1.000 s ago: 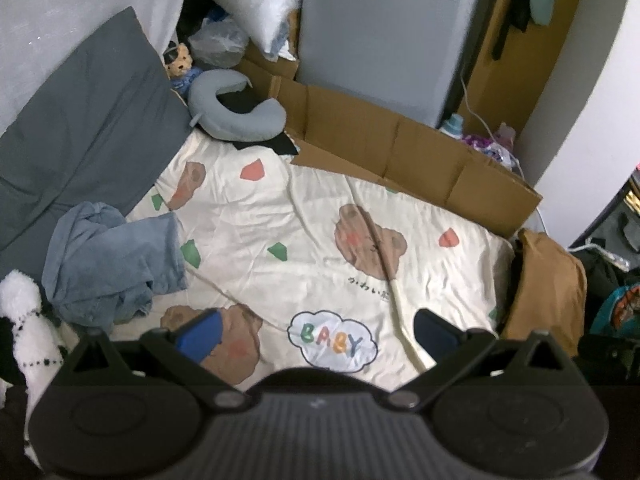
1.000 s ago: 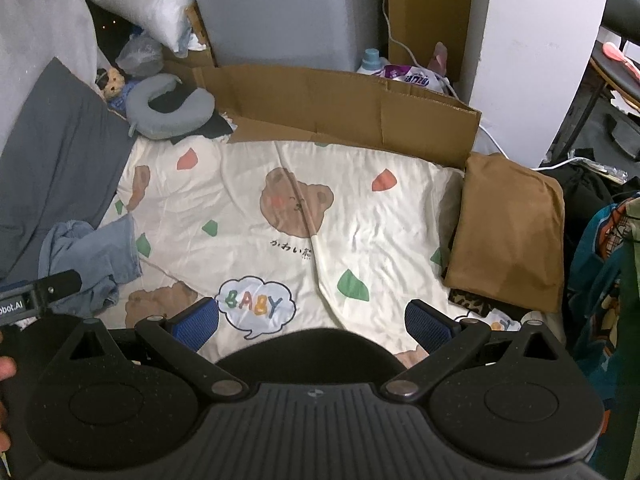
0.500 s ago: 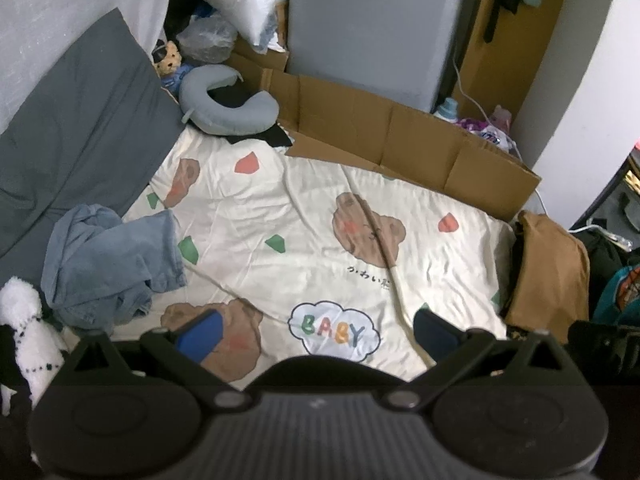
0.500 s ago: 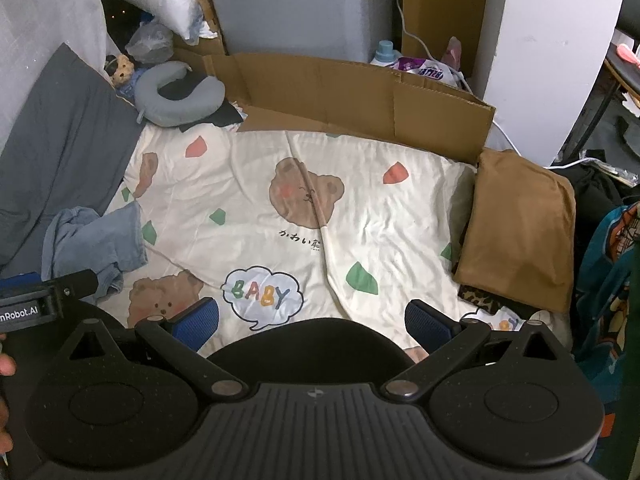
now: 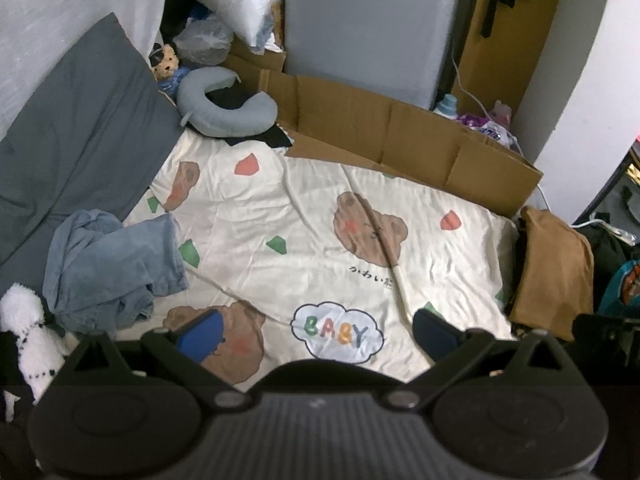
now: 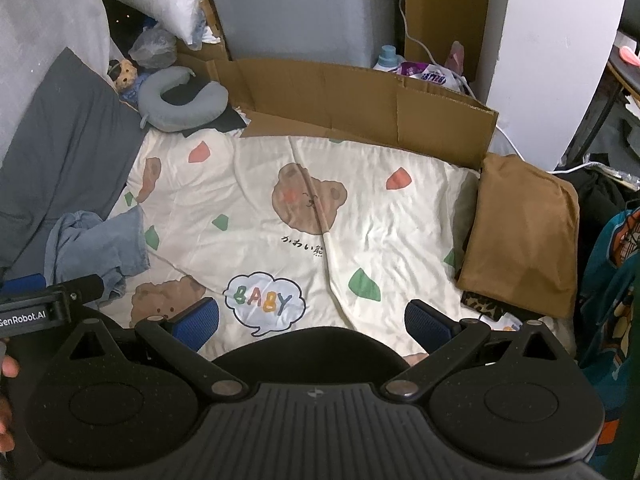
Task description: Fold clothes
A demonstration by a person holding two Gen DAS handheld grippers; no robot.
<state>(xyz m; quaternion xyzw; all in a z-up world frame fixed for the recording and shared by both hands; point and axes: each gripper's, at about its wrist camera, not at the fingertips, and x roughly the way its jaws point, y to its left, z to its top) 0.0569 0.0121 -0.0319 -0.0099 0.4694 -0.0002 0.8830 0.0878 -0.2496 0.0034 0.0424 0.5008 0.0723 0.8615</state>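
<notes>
Both grippers have drifted a little across the bed over the last second, the view sliding while nothing on the sheet itself has shifted. The left gripper [image 5: 316, 330] hangs above the sheet [image 5: 320, 216] with its blue pads spread wide and nothing between them; the right gripper [image 6: 312, 316] is the same, fingers apart and empty, hovering near the "BABY" cloud print.

What wants folding looks to be the jeans [image 5: 108, 264], lying in a crumpled heap at the left edge of the sheet, just beside the grey pillow [image 5: 76, 160] and close to a white plush toy [image 5: 24, 320]. One leg lies flatter, its hem pointing toward the middle of the bed; the rest is bunched under and behind it. A brown garment [image 6: 520, 236] sits already folded at the right edge, well apart from the jeans.

Denim like that should be limp but fairly heavy and a bit stiff at the seams, so it will hang straight once lifted and won't slip from rubbery pads. I'd guess the waistband or the visible hem gives the firmest hold, thick enough to pinch cleanly, one gripper at each corner to shake it flat. Grabbing the middle of the heap would likely just lift a tangle.
</notes>
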